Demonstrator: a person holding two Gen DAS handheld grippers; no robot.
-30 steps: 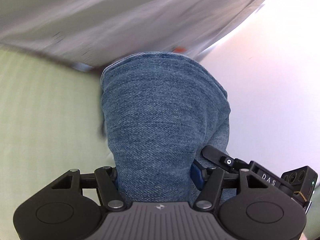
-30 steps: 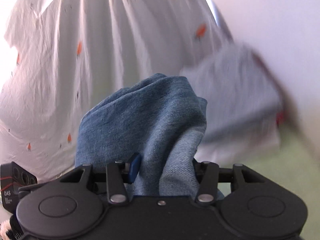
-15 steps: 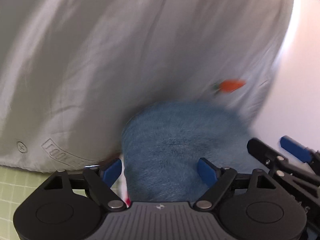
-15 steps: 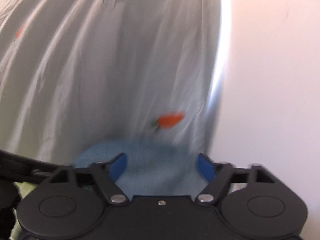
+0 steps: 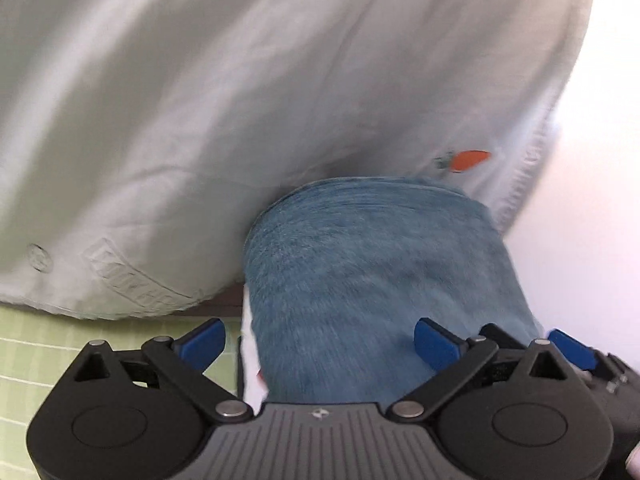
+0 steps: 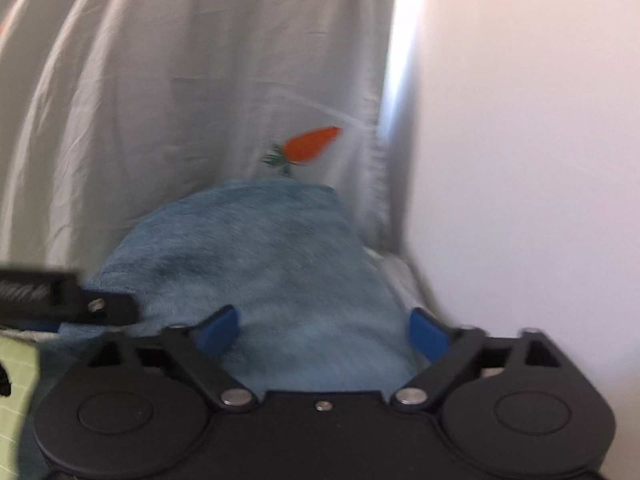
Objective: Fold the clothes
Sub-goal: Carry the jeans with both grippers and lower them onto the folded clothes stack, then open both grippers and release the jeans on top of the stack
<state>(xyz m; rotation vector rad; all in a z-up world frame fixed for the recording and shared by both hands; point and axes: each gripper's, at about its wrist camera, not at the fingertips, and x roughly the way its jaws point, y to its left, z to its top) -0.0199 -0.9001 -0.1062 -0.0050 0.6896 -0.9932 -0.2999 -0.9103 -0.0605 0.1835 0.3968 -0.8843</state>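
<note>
A folded blue denim garment (image 5: 372, 276) lies in front of both grippers, resting against a white garment with orange carrot prints (image 5: 240, 100). My left gripper (image 5: 320, 340) is open, its blue pads (image 5: 202, 340) spread on either side of the denim. My right gripper (image 6: 322, 330) is also open over the denim (image 6: 260, 264), with the blue pads (image 6: 426, 334) wide apart. The carrot-print cloth (image 6: 180, 92) fills the view behind. The right gripper's fingertip shows at the right edge of the left wrist view (image 5: 568, 346), and the left gripper's finger shows in the right wrist view (image 6: 60, 300).
A light green checked surface (image 5: 36, 352) lies under the clothes at lower left. A plain white wall (image 6: 520, 160) stands to the right. The white cloth has an embossed label (image 5: 136, 280) near its lower edge.
Both grippers have let go of the denim and opened. They swung toward the white carrot-print cloth, and the denim now lies down in front of them.
</note>
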